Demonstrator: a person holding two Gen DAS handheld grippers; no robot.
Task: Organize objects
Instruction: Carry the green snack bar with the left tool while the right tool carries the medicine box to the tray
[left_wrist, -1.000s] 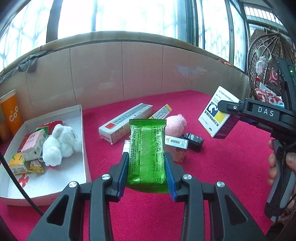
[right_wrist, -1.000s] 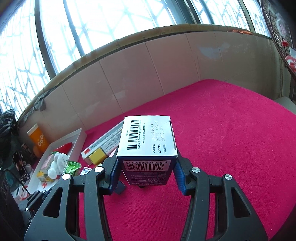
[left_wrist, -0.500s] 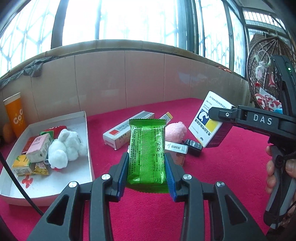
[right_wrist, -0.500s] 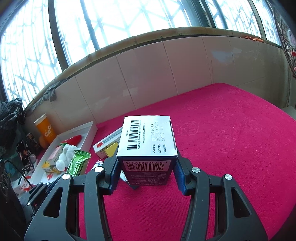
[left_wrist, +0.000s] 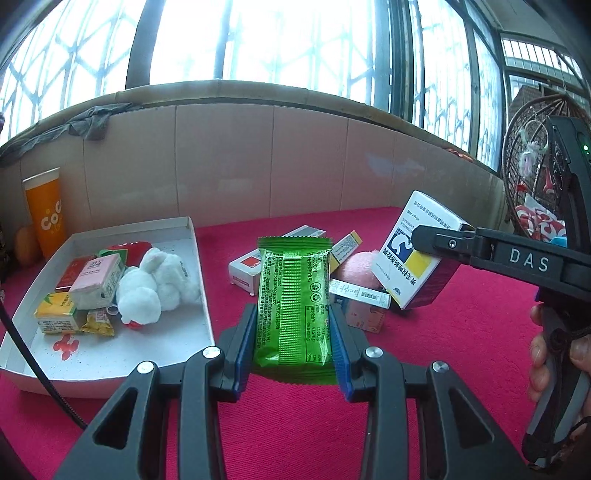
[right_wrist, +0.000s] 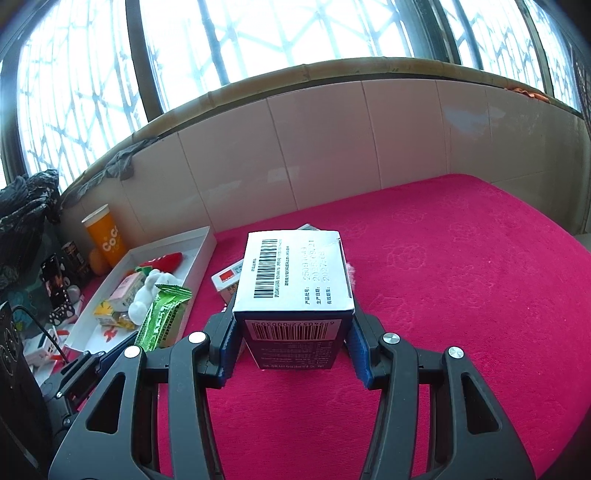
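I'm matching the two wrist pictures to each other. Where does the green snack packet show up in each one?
Left wrist view: the green snack packet stands at centre, clamped upright in the left gripper.
Right wrist view: it is at lower left, tilted, in front of the tray.
Shared landmark: the white tray of sorted items, with the orange cup behind it.
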